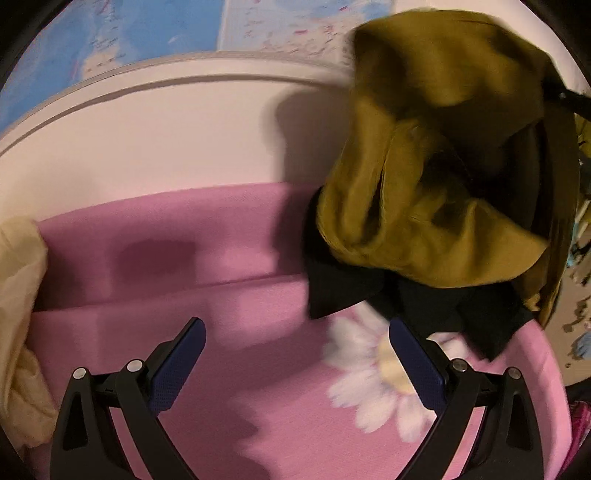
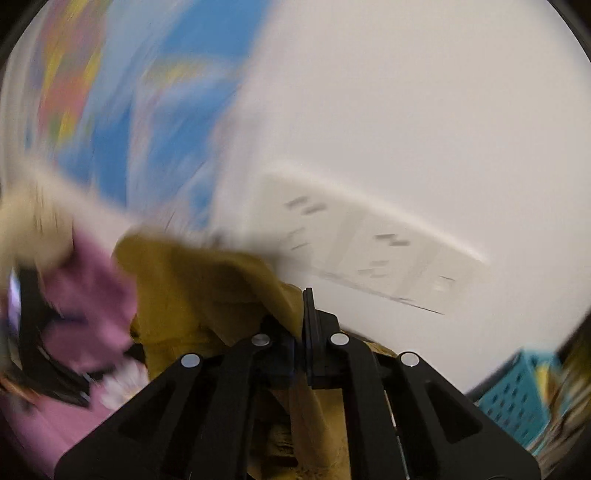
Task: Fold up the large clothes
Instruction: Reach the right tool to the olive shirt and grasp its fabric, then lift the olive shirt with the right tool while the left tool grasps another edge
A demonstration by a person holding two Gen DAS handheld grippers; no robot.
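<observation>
Fold barely begun. Right claw (image 2: 301,332) clamped on mustard garment (image 1: 443,166), lifted over bed (image 1: 240,350); left claw (image 1: 295,363) wide, empty.

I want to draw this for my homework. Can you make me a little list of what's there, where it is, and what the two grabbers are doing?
surface: pink blanket with a white daisy print
main garment: mustard-yellow cloth, bunched, hanging above the blanket
under it: black fabric trailing down
left edge: cream cloth, crumpled
left gripper: open, holding nothing, over the blanket
right gripper: shut on the mustard-yellow cloth
background: map on a white wall
picture quality: right view blurred
</observation>
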